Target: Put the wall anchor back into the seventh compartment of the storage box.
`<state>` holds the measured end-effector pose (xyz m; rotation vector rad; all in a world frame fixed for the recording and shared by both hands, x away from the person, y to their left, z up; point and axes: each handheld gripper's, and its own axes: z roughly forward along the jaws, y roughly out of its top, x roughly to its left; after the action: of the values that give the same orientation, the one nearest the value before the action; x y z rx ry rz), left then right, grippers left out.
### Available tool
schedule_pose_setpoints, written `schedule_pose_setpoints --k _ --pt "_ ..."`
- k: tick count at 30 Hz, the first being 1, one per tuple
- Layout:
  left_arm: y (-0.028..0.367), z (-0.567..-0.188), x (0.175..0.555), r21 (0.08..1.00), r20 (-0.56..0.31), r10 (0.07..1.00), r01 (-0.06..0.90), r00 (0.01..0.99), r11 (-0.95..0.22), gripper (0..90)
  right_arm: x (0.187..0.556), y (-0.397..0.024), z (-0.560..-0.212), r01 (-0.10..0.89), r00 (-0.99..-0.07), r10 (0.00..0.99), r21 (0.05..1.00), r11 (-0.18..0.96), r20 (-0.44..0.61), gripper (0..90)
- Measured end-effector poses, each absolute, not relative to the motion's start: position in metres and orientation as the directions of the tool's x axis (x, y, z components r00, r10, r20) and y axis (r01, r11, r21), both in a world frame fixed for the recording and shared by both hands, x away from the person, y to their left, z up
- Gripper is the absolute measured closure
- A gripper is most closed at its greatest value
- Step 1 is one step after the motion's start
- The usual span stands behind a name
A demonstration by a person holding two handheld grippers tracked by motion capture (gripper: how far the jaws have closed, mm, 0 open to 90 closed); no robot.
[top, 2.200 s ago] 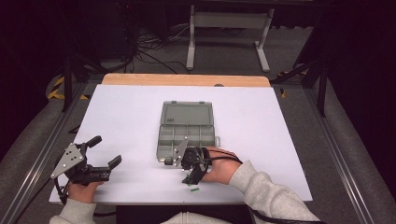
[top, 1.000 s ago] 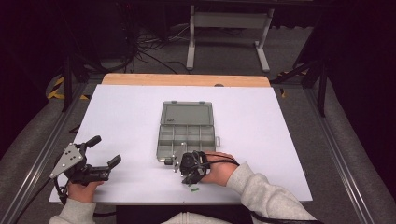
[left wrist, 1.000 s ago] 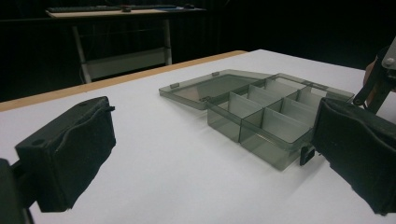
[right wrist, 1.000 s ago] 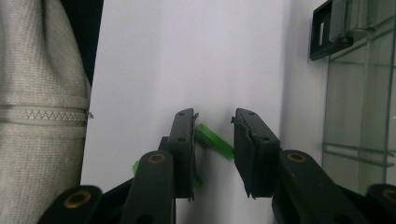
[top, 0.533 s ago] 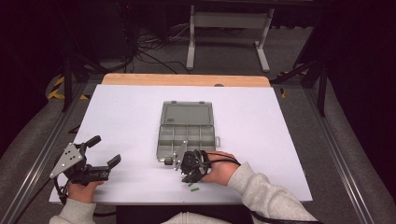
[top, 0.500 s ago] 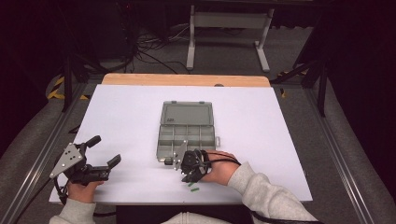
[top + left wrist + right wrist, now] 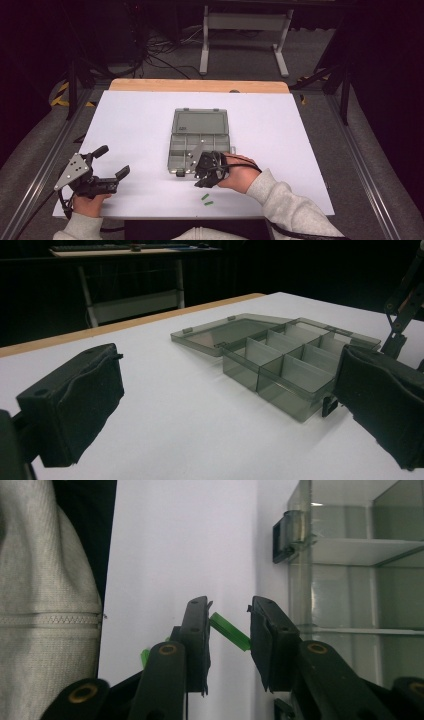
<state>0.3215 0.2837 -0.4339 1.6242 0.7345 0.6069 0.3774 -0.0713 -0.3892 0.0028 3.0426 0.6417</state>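
A small green plastic strip [image 7: 229, 631] is being gripped between the pads of the right claw [image 7: 229, 630], which is clenched on it just beside the near front edge of the open compartment box [image 7: 199, 140]. In the right claw's own view, the strip is being held slantwise across the gap between the two black jaws, with the box's clear front wall and latch directly alongside. Two further green strips [image 7: 206, 199] are lying loose on the white surface [image 7: 300, 135], on the person's side of the box and a short way from the right claw.

The left claw [image 7: 112, 167] is being held released, with nothing between its wide-spread jaws, well apart from the box toward its left side. From its view, the smoky transparent box [image 7: 285, 365] is being shown with its lid folded flat behind it; no contents can be made out in the compartments, although small pieces could be overlooked through the tinted walls.

Progress is being judged as early. One strip is being carried and is not yet placed in a compartment. Remaining work is being estimated as: depositing the held strip, collecting the two strips lying on the surface, and possibly closing the lid.
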Motion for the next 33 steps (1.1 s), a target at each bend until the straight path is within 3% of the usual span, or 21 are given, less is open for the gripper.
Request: schedule_pose_setpoints --k 33 --pt "0.283 -0.434 0.322 0.985 -0.011 0.749 0.137 0.662 -0.108 0.6 0.422 -0.095 -0.365 0.171 -0.973 0.223 0.457 0.873 -0.06 69.4"
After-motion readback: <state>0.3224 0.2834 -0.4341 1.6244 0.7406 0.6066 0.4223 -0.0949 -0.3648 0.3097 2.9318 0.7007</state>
